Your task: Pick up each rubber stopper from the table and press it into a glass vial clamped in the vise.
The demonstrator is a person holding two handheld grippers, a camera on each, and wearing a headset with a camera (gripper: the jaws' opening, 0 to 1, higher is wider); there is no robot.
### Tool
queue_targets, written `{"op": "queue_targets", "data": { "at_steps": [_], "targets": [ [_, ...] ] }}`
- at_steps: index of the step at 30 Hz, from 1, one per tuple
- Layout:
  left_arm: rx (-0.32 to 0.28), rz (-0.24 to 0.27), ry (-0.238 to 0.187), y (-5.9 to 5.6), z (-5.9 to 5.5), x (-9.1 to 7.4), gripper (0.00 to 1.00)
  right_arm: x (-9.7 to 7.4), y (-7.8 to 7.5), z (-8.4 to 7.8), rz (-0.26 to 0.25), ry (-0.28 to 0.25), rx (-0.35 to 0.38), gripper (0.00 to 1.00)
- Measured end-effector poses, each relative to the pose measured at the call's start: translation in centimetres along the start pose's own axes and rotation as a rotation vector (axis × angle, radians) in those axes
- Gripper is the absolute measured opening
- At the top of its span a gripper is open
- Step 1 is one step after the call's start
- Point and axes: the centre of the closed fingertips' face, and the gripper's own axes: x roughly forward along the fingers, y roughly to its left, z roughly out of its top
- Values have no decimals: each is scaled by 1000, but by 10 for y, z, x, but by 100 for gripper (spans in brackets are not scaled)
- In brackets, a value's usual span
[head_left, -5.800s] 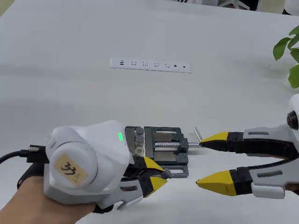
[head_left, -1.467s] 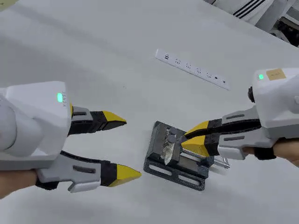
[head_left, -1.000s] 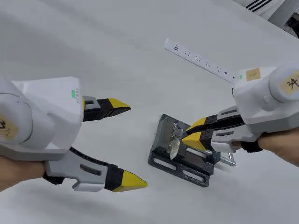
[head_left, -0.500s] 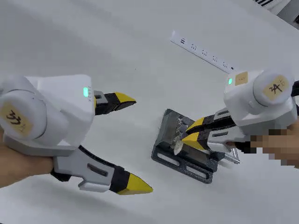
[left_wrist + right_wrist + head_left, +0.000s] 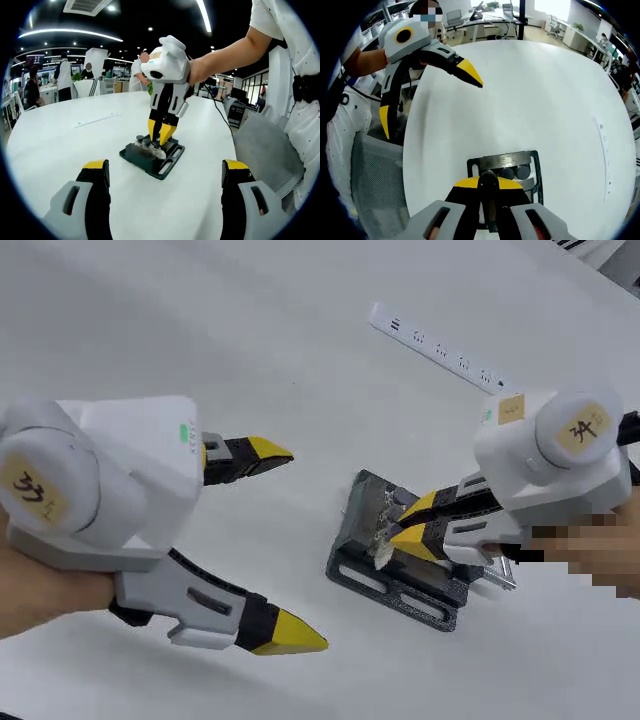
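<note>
Tan sticker (image 5: 583,428) on right gripper (image 5: 397,528) reads 34.

The head view looks steeply down at the dark metal vise (image 5: 395,590) on the white tabletop (image 5: 200,340). The left gripper view faces it low across the table; the right gripper view looks down from close above.

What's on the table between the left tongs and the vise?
Nothing. The head view shows bare white table between the left tongs and the vise.
</note>
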Motion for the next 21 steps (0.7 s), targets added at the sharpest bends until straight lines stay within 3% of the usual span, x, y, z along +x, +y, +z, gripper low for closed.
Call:
{"op": "queue_targets", "data": {
  "at_steps": [21],
  "targets": [
    [-13, -4, -8, -2, 2, 1, 91, -1, 0, -2, 4, 17, 19, 5]
  ]
}}
